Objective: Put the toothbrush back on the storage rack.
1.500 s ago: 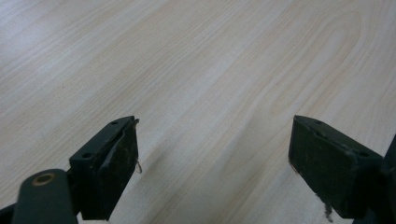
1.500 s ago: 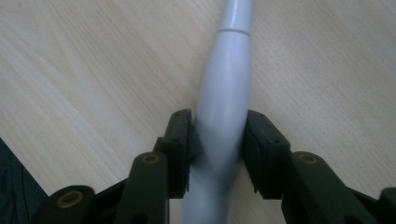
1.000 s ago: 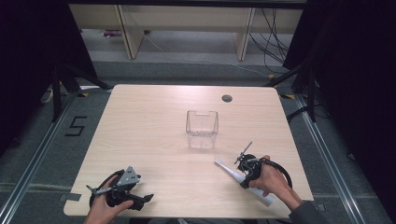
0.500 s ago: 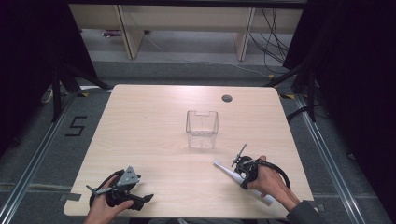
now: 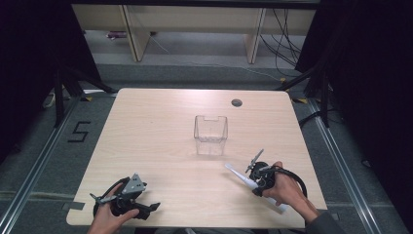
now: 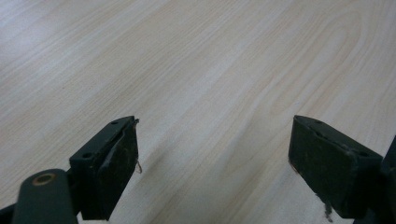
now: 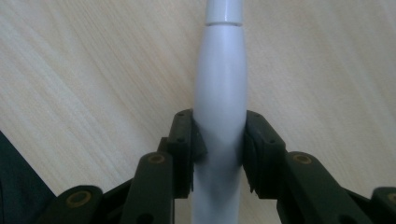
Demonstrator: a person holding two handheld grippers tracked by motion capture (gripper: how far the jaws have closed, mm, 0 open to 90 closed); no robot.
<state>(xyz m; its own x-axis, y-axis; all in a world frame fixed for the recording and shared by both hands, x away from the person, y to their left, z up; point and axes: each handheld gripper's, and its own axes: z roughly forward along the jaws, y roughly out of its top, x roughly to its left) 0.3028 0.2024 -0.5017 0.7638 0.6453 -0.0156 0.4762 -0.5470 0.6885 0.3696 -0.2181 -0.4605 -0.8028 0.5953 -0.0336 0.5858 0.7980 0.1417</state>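
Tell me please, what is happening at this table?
A person works with a claw in each hand. The right claw is shut on a white tube, held low over the table near its front right edge. The left claw is open with nothing in it, at the front left. A clear bin stands at mid-table.

Left gripper [image 5: 146, 208]: low at near left of table, held in left hand [image 5: 108, 220], jaws pointing right and standing wide apart, nothing between pads [image 6: 122, 163]. Right gripper [image 5: 254, 181]: near right, in right hand [image 5: 286, 190], jaws pointing up-left, pads [image 7: 187, 149] pressed on both flanks of white handle [image 7: 219, 107], which runs forward past the tips.
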